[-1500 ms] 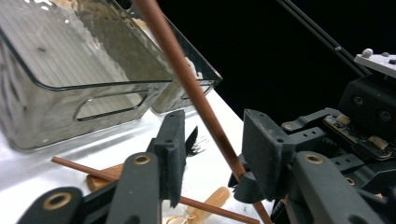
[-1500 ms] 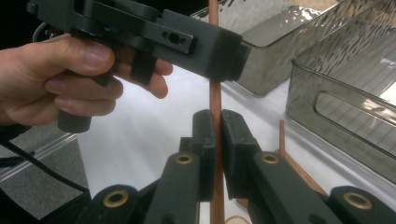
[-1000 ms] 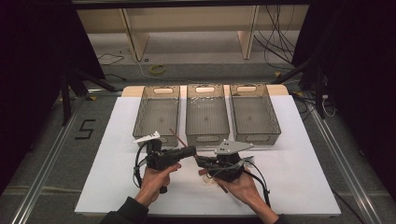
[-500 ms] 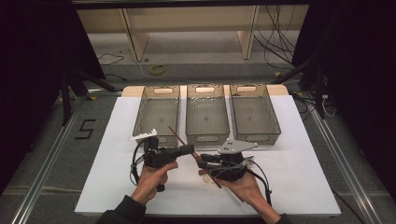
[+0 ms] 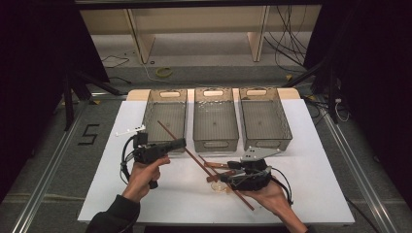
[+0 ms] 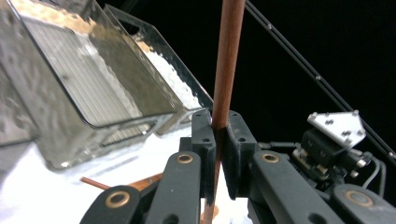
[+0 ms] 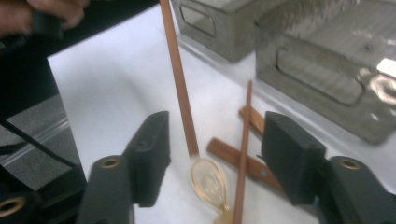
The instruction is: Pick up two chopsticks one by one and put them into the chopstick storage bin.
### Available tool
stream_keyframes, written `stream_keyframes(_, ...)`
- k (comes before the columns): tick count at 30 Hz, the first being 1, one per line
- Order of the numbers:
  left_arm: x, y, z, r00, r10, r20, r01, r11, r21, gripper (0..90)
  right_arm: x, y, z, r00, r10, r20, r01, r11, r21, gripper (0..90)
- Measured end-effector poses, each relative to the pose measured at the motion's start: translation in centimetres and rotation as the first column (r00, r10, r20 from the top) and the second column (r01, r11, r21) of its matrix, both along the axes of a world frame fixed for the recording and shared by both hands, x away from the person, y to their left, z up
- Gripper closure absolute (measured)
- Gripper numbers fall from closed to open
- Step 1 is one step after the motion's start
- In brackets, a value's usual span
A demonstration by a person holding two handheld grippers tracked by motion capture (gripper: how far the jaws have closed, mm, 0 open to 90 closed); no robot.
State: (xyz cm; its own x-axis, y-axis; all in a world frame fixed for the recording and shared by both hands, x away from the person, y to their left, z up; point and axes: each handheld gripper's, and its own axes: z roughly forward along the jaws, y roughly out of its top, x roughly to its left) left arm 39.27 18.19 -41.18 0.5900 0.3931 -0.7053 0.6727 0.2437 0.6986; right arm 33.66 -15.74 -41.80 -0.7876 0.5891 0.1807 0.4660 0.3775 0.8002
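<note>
The left hand-held gripper (image 5: 180,142) has lifted a brown stick (image 5: 171,135) off the tabletop (image 5: 311,160) — pinched tight, tilted toward the left bin (image 5: 165,116). The right hand-held gripper (image 7: 212,154) has just been spreading, nothing gripped. Held near one end, the stick could pivot and slip.

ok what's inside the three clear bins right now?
All three bins look empty: ribbed floors show through, nothing lying in them. The brown stick clamped in the left gripper crosses above the left bin's near corner and hides a sliver of floor there.
</note>
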Motion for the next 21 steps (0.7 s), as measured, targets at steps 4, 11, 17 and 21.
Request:
stream_keyframes(4, 0.7, 0.8, 0.8, 0.9998, 0.021, 0.005, -0.021, 0.9997, 0.012, 84.1, 0.0, -0.5, -0.5, 0.9998, -0.01, -0.018, 0.009, 1.0, -0.013, 39.1)
stream_keyframes(11, 2.3, 2.8, 2.7, 0.9981, 0.061, 0.004, -0.061, 0.9981, 0.013, 84.1, -0.2, -1.1, -0.9, 0.9992, -0.025, -0.031, 0.024, 0.999, -0.022, 37.0)
stream_keyframes(17, 3.7, 4.7, 4.4, 0.9949, 0.1, 0.007, -0.101, 0.9945, 0.029, 84.0, -0.3, -1.4, -0.9, 0.999, -0.033, -0.032, 0.032, 0.999, -0.016, 34.8)
stream_keyframes(21, 4.8, 6.0, 5.3, 0.9907, 0.136, 0.001, -0.136, 0.9898, 0.041, 84.1, -0.3, -1.5, -1.0, 0.9987, -0.038, -0.035, 0.037, 0.999, -0.014, 33.4)
